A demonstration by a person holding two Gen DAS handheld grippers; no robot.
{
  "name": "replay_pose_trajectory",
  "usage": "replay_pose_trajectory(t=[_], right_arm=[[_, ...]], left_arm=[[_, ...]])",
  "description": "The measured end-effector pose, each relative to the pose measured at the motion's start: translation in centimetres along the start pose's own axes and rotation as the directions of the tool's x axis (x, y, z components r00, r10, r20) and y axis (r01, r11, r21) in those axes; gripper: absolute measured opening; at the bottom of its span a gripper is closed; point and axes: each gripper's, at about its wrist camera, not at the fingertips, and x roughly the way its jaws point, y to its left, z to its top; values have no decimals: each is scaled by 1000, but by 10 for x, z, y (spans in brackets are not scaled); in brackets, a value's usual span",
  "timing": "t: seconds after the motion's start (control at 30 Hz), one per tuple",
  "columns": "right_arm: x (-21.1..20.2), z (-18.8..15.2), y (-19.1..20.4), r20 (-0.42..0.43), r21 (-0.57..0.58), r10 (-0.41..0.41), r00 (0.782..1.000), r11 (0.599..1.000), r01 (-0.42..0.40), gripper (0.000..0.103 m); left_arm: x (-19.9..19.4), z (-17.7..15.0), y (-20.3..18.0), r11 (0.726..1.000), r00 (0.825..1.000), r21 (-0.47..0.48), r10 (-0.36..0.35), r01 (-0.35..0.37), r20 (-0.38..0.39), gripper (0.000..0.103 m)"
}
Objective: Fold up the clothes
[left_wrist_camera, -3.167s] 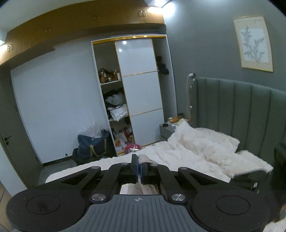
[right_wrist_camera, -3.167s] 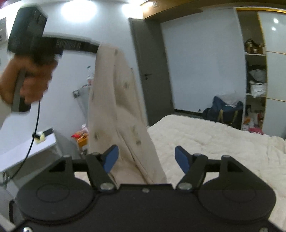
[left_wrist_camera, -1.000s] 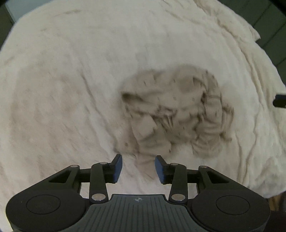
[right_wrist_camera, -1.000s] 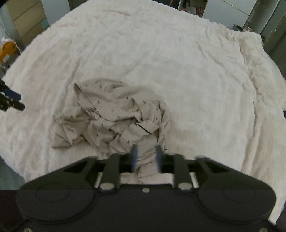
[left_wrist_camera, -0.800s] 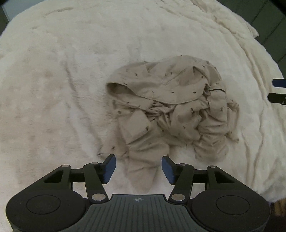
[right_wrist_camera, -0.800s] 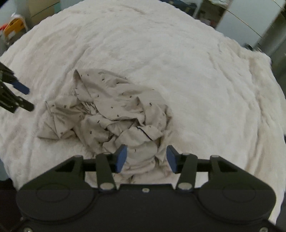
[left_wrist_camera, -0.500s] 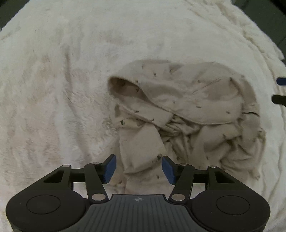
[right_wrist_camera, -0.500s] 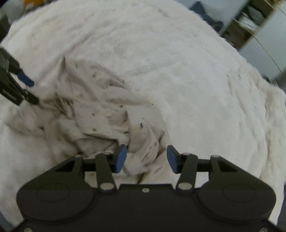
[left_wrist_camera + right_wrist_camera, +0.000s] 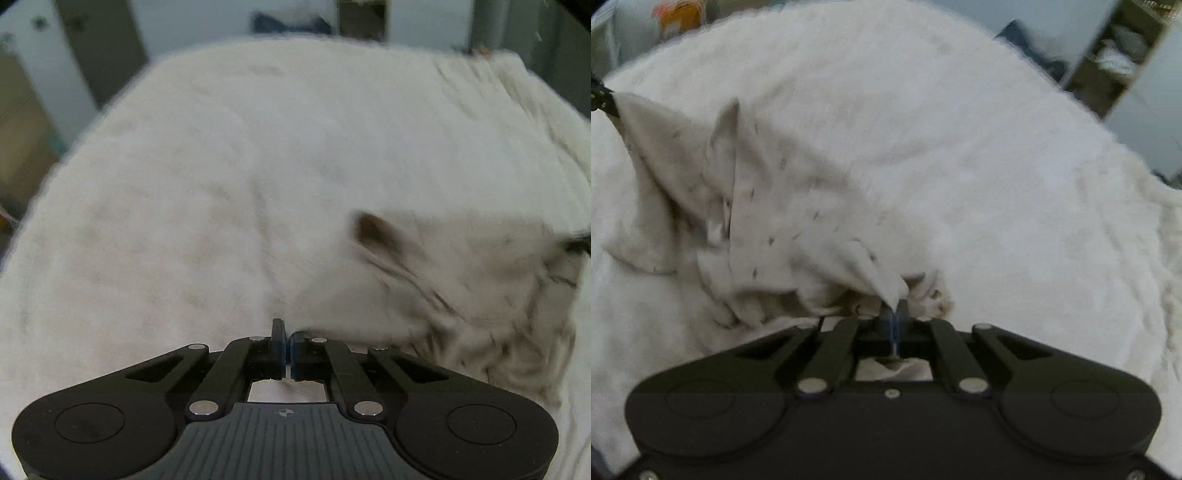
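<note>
Since half a second ago both tongs have gone from spread to pressed together, and the beige garment [image 9: 768, 206] is drawn out between them rather than heaped. The right tongs [image 9: 894, 314] pinch a fold at its near right end; the left tongs [image 9: 284, 345] pinch an edge at its left end. It lies on the white bed [image 9: 997, 184], partly lifted and blurred. Folding has barely begun: by my judgement the garment must first be spread flat.

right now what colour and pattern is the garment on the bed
Pale beige with small dark flecks scattered over it; the garment shows best in the right wrist view, lying crumpled on the white bed cover.
</note>
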Motion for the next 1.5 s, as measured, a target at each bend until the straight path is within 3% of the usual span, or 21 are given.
replay_pose_trajectory(t=[0.2, 0.4, 0.67, 0.83, 0.93, 0.97, 1.0, 1.03, 1.1, 1.13, 1.2, 1.27, 1.37, 1.5], right_arm=[[-118, -6, 0, 121, 163, -69, 990, 985, 49, 0], [-197, 6, 13, 178, 255, -70, 982, 967, 22, 0], [-222, 76, 32, 211, 231, -116, 971, 971, 66, 0], [-233, 112, 26, 238, 244, -210, 948, 958, 151, 0], [-200, 127, 8, 215, 254, -258, 942, 946, 201, 0], [-181, 129, -1, 172, 264, -262, 949, 941, 212, 11], [-167, 129, -9, 134, 272, -263, 956, 937, 219, 23], [-132, 126, -19, 49, 285, -251, 967, 931, 227, 24], [-94, 118, -29, -45, 301, -218, 975, 928, 221, 22], [-60, 108, -32, -127, 308, -175, 976, 929, 206, 21], [-33, 95, -32, -177, 317, -134, 975, 930, 185, 20], [-10, 81, -30, -203, 334, -97, 974, 929, 162, 20], [14, 61, -33, -191, 330, -57, 980, 937, 118, 20], [31, 43, -48, -160, 356, -38, 986, 930, 93, 25]], left_arm=[[-107, 29, 77, 996, 986, 5, 92, -94, 137, 1], [-159, 48, 158, 988, 970, -79, 147, -134, 196, 1], [-132, 123, 201, 995, 958, -18, 95, -94, 270, 1], [-97, 188, 201, 992, 940, 112, 19, -61, 340, 1], [-58, 202, 196, 983, 936, 159, 27, -87, 351, 6], [-30, 208, 187, 977, 947, 186, 41, -105, 318, 9], [4, 209, 174, 965, 961, 225, 71, -134, 267, 18], [21, 208, 168, 958, 967, 244, 90, -150, 238, 33], [86, 187, 137, 929, 991, 345, 123, -134, 54, 35], [104, 176, 129, 925, 992, 362, 125, -113, -11, 35], [131, 148, 110, 923, 986, 378, 121, -68, -119, 35], [134, 130, 99, 939, 986, 343, 88, -33, -143, 39], [130, 109, 85, 973, 987, 224, -24, 59, -159, 46], [138, 113, 47, 979, 984, 156, -107, 129, -142, 48]])
